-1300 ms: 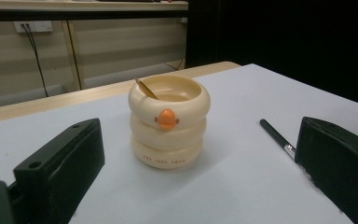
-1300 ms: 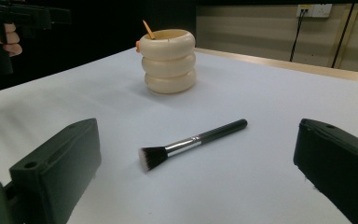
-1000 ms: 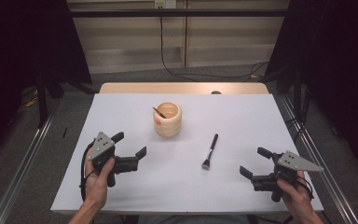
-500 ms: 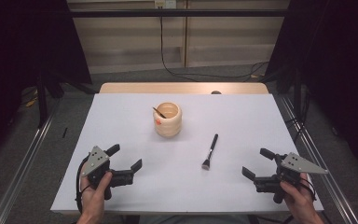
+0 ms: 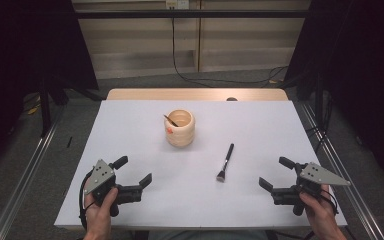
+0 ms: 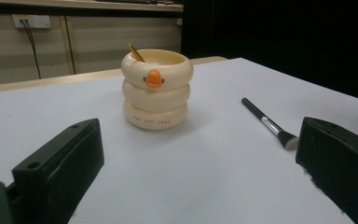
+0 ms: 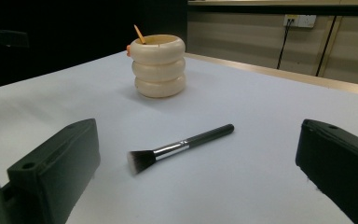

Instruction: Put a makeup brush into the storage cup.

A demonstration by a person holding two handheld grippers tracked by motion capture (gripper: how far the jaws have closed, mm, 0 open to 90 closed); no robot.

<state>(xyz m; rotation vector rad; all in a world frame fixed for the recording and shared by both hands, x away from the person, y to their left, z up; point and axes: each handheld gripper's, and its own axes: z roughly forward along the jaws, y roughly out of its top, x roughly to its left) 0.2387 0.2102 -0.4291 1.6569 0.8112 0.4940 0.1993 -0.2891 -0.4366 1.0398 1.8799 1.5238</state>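
Makeup brush point(image 5: 225, 162) lies flat on the white table point(image 5: 130, 130), bristles toward the person, near the cream ringed holder point(image 5: 180, 129) with an orange beak, a thin stick point(image 5: 171, 120) leaning inside it. Since a second ago the left gripper point(image 5: 132, 171) has drawn back toward the table's near-left edge, jaws wide apart and empty; the right gripper point(image 5: 275, 173) has barely shifted, jaws equally spread, holding nothing. Bare table between each gripper and the brush

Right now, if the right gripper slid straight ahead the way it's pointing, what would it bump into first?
Probably the makeup brush. It lies on the table between the open jaws of the right gripper, bristles nearest. The ringed cup stands farther back. Depth is hard to judge.
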